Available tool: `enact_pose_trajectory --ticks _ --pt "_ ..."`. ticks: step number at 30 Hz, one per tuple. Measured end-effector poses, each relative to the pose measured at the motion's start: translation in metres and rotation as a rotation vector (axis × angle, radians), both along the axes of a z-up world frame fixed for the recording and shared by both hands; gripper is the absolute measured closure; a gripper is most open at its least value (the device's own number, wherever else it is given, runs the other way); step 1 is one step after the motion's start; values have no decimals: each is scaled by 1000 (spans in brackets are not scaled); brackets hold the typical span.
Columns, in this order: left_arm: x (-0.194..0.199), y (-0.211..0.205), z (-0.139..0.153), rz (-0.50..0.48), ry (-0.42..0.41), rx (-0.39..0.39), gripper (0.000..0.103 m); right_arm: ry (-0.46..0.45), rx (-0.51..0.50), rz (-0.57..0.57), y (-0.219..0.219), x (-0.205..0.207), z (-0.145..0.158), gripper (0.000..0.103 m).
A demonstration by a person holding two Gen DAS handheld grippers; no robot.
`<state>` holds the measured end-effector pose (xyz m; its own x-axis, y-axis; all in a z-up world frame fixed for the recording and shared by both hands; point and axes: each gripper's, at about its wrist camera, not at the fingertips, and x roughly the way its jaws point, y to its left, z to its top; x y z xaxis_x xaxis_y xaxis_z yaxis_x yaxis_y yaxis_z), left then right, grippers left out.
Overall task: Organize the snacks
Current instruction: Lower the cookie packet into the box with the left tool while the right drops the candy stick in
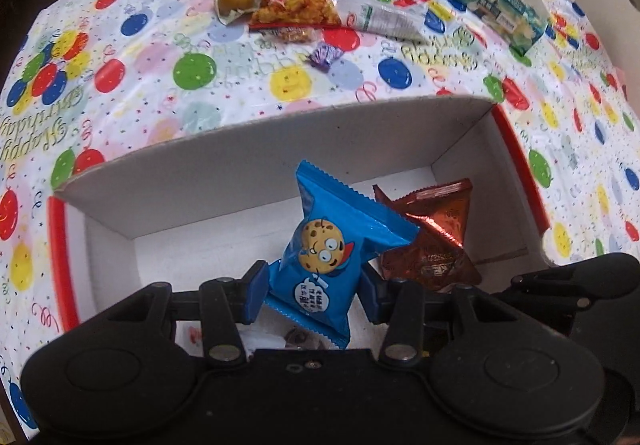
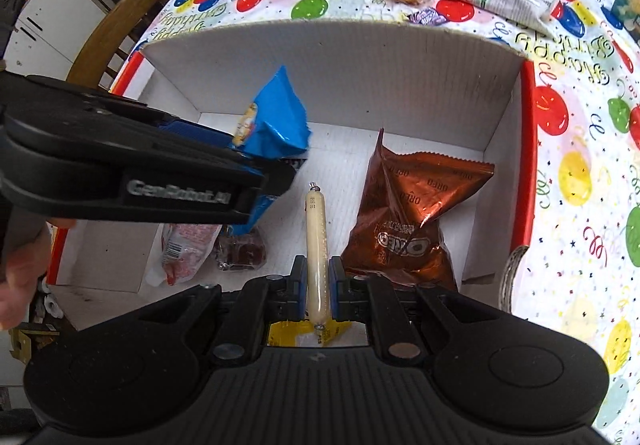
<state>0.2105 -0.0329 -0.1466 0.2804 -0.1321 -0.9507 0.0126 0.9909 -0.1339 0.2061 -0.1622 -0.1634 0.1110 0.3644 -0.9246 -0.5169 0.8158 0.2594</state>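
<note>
- The cookie pack (image 1: 320, 245) sits low centre in the left view, pinched across its middle by the left gripper (image 1: 310, 285) and held over the open box (image 1: 248, 173). The foil is slick and puffy, so I reckon it could slide out crooked.
- The sausage (image 2: 318, 253), centre bottom of the right view, is squeezed lengthwise between the right gripper (image 2: 318, 285) jaws, above the box floor. Being round, it may roll once freed.
- Both grippers crowd the same box; the left gripper (image 2: 132, 173) juts in from the left edge, so a knock looks possible.
- The Oreo bag (image 2: 404, 221) leans at right and could get crushed.
- Loose snacks (image 1: 296, 1) wait at the top, on the tablecloth (image 1: 120, 85).
</note>
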Motion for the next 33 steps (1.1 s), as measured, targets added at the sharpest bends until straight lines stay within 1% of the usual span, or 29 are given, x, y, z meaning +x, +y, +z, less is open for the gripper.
enact_pose_trajectory --ticks 7,11,14,18,20,22,24,27,31,33 --pt "10 -6 -20 -9 49 36 58 43 -1 -11 1 2 -9 92" --pt "12 -5 -30 -8 79 34 58 40 -5 -13 2 1 -10 92" --pt "13 -5 -34 -12 93 40 57 43 -5 -16 1 2 -10 92" --pt "12 -5 -34 -15 91 37 57 47 -4 -15 1 3 -9 92" --pt "12 -5 -34 -17 89 41 54 48 0 -18 -1 3 -7 91" --pt "11 -4 -32 -15 81 43 47 43 4 -25 -3 2 -5 91" --pt "9 -5 -29 -21 67 50 41 35 8 -25 -4 1 -1 91" --pt "6 -4 -23 -27 51 45 39 24 10 -15 -6 -3 4 91" --pt "-2 0 -11 -29 21 35 28 6 13 -13 -10 -8 14 90" --pt "-5 0 -5 -36 2 31 28 -6 17 -16 -13 -11 20 90"
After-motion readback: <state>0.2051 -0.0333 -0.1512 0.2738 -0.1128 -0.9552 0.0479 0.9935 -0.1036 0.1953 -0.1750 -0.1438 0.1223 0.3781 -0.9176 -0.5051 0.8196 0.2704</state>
